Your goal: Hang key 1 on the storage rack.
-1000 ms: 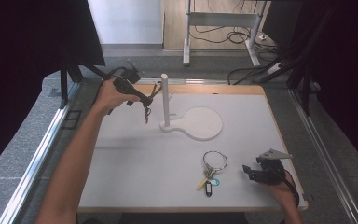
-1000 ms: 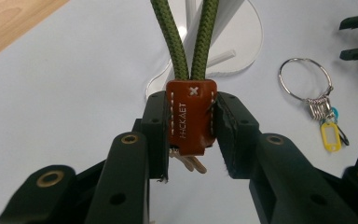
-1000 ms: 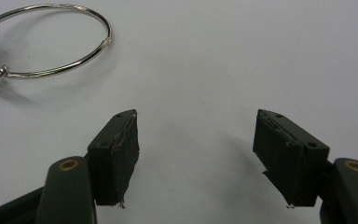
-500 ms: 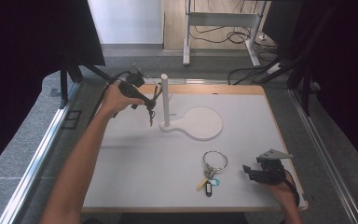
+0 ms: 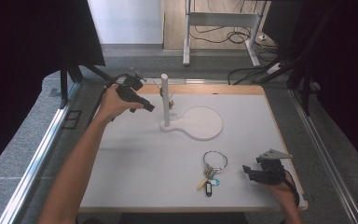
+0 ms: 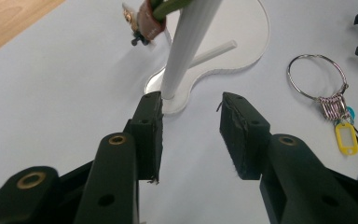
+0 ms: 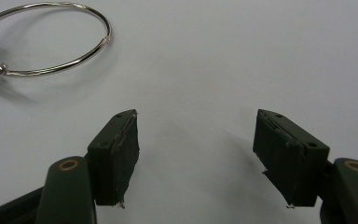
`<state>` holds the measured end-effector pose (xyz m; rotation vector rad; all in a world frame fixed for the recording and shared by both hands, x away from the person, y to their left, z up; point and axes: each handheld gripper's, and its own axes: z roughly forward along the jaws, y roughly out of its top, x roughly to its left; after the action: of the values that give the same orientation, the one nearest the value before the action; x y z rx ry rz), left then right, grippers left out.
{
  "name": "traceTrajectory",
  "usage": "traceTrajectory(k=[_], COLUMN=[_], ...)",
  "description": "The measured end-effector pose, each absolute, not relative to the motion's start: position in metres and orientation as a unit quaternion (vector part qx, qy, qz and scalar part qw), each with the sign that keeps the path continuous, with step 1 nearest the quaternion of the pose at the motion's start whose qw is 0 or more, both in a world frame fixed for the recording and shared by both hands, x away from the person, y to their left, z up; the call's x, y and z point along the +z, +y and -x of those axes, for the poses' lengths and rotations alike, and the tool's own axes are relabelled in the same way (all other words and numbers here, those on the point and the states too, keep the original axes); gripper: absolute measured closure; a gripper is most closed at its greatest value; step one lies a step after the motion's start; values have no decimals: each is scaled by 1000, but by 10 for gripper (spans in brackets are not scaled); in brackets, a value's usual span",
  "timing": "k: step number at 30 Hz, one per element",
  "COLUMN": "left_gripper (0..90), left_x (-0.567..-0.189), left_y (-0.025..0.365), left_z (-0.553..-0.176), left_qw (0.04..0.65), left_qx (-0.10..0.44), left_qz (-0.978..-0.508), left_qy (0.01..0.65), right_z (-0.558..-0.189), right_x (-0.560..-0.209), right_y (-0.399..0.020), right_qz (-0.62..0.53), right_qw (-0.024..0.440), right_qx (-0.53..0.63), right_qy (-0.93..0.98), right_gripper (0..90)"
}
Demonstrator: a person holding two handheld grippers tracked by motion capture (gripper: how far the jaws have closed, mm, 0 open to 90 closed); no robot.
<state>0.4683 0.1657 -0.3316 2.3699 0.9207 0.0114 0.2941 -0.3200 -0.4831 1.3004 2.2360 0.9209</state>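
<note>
Left gripper view: left hand-held gripper [image 6: 191,121] spread; hanging keys [image 6: 144,23] cut off; right hand-held gripper [image 7: 196,149] spread.

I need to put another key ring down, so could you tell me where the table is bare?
Free: the near-left stretch of the white table, left of the key ring, and the far-right corner beyond the stand's base. Crowded: around the post and between key ring and right gripper.

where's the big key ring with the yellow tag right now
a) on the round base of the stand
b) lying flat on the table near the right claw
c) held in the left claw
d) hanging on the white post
b: the key ring lies flat on the white table, just left of the open right claw, apart from the stand.
</note>
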Motion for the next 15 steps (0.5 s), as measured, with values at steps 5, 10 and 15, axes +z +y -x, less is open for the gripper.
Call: traceTrajectory(k=[5, 10, 15], left_gripper=[574, 564, 548], left_x=[-331, -336, -345], left_y=[166, 168, 167], left_z=[-451, -431, -407], left_qw=[297, 303, 309], left_qx=[18, 23, 27], left_qz=[-894, -895, -896], left_qy=[336, 327, 318], right_z=[-294, -295, -296], right_x=[-482, -481, -482], right_y=[-320, -320, -317], right_qz=[-463, -462, -458], right_qw=[198, 198, 197], right_qx=[331, 333, 335], right_qy=[798, 798, 800], right_gripper=[312, 312, 312])
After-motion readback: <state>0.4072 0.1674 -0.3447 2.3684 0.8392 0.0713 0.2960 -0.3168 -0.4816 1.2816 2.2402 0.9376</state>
